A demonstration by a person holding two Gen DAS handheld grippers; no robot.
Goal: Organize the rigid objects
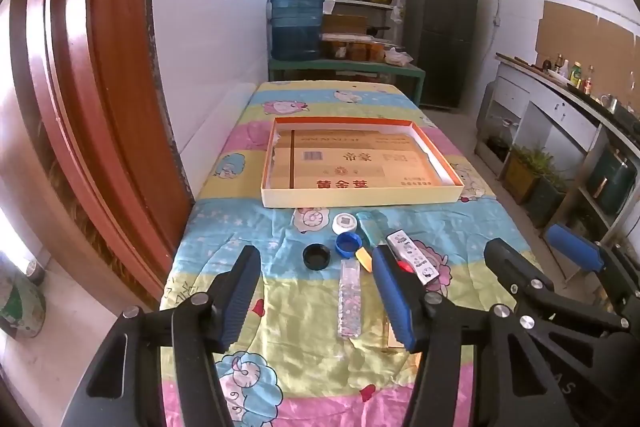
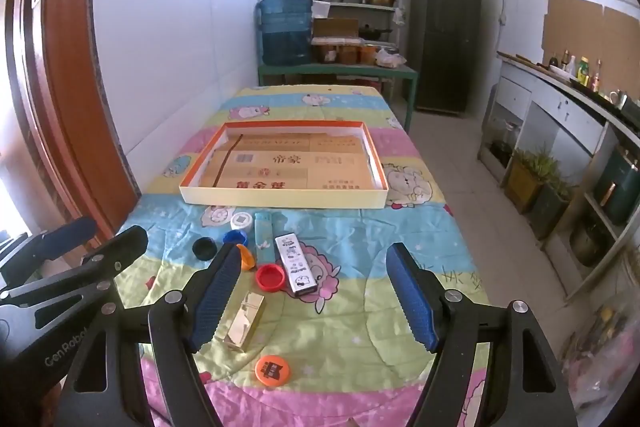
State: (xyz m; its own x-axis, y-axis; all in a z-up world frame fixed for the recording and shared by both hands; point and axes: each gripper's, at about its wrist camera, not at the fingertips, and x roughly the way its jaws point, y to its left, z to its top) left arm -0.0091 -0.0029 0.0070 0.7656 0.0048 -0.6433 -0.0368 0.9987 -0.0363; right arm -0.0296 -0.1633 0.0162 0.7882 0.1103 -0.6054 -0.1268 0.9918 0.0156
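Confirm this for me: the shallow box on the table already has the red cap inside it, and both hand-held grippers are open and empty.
Wrong on the cap. The red cap lies on the cloth in front of the shallow box, beside the silver patterned case, not inside the box. The right wrist view shows it. The rest holds: the left hand-held gripper and right hand-held gripper are open and empty.

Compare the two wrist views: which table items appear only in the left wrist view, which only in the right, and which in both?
Only the left wrist view shows the clear glittery stick. Only the right wrist view shows the orange disc and, in full, the red cap and gold bar. Both show the shallow box, black cap, blue cap, white cap and white printed case.
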